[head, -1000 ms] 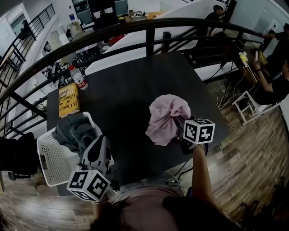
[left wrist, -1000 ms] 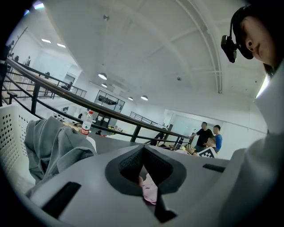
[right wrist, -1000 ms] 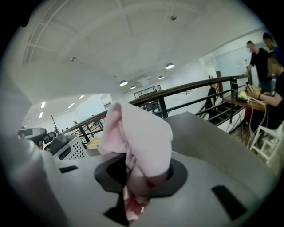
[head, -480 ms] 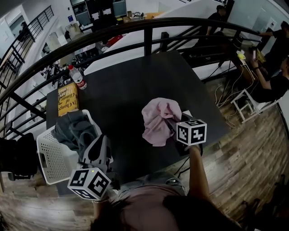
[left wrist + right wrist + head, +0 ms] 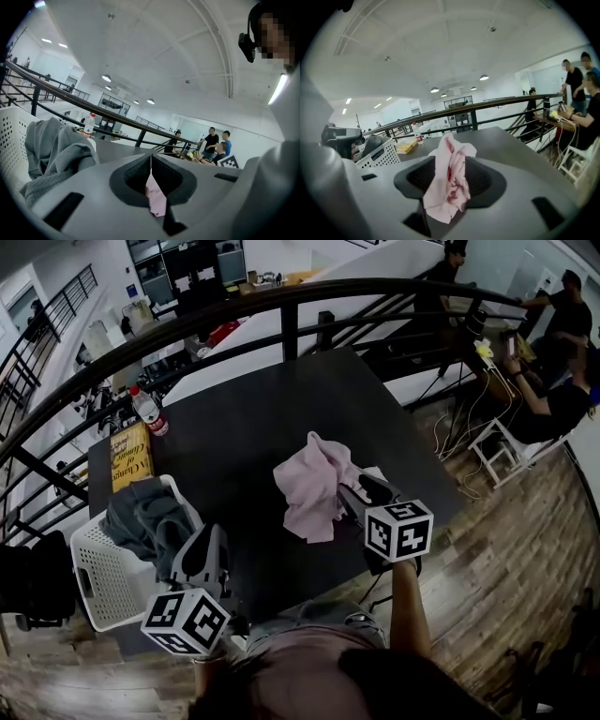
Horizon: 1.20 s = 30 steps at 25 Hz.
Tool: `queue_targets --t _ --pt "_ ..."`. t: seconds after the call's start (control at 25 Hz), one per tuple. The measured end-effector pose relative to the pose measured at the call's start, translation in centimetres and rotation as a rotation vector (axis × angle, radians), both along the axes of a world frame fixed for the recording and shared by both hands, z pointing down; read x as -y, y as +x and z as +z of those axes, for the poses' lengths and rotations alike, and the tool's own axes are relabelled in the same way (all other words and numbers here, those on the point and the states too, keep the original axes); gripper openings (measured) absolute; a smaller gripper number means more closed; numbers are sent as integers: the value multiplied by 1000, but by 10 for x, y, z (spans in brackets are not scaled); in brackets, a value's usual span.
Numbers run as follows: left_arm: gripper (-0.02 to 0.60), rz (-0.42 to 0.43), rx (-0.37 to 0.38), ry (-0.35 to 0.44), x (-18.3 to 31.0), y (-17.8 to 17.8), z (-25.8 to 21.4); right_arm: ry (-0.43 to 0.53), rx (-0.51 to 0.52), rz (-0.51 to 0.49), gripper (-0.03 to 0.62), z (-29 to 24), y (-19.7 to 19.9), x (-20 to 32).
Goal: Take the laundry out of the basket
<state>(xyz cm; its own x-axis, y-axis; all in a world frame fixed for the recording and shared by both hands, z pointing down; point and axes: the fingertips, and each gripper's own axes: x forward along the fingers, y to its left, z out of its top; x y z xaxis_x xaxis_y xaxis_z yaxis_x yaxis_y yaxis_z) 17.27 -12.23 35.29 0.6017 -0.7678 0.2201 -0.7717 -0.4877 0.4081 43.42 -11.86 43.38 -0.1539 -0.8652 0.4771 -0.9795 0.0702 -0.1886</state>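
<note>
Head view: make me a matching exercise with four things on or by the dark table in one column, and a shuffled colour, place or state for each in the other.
Things:
1. basket
2. book
3. bottle
4. grey garment

Descriptions:
a. standing upright, red cap
b. draped over the basket's rim
c. white, with perforated walls
d. yellow, lying flat

Pairs: 1-c, 2-d, 3-a, 4-b

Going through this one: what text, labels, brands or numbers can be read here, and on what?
Yellow book: cover print, too small to read.
Water bottle: red label, unreadable.
Marker cubes: square patterns only, no words.
Nothing legible anywhere else.
</note>
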Motion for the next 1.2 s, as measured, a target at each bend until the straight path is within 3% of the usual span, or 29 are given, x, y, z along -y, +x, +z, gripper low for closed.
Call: queue_targets --t 0.2,0.52,1.2 --pt "0 22 -2 7 -4 9 -2 34 3 33 171 -11 6 -15" --pt "0 26 -2 16 -7 17 -5 49 -12 81 49 -12 12 -33" --pt "-2 30 -5 8 -22 15 -4 127 69 3 17 -25 -21 -33"
